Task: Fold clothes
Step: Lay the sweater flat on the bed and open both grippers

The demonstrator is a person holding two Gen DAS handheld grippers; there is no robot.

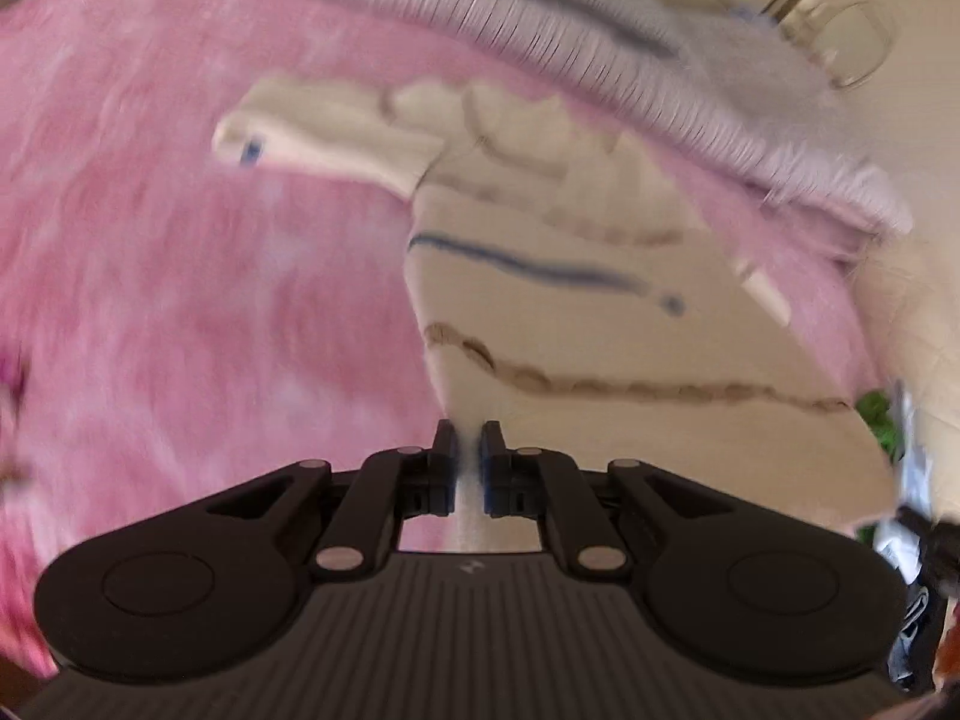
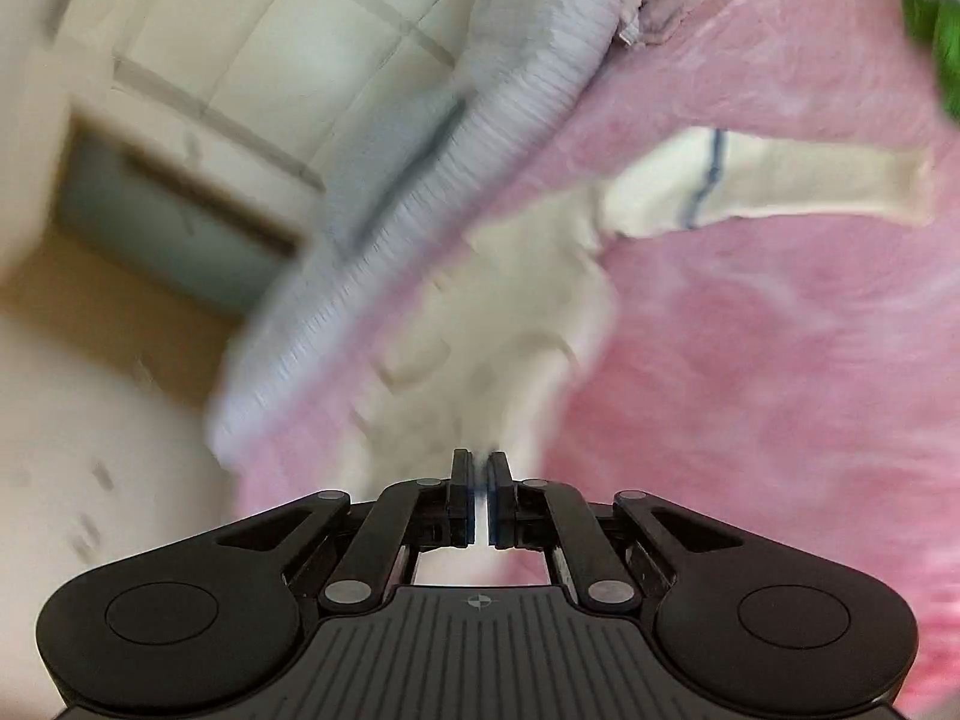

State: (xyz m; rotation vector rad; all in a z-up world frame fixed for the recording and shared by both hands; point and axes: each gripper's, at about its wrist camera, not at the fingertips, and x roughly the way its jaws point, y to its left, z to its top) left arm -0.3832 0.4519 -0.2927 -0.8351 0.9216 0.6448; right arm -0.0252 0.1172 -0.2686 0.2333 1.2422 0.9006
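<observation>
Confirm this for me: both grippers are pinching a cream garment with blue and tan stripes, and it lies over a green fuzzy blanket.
One detail is wrong: the blanket is pink, not green, as the left wrist view shows. The rest holds: the left gripper and the right gripper each have their fingers closed on the cream garment, which carries blue and tan stripes.

Free room: pink blanket [image 1: 180, 300] lay open at left.
Obstacle: ribbed grey bedding [image 1: 540, 36] bordered the far edge.

One cream garment [image 1: 600, 312], one pink blanket [image 1: 180, 300].
</observation>
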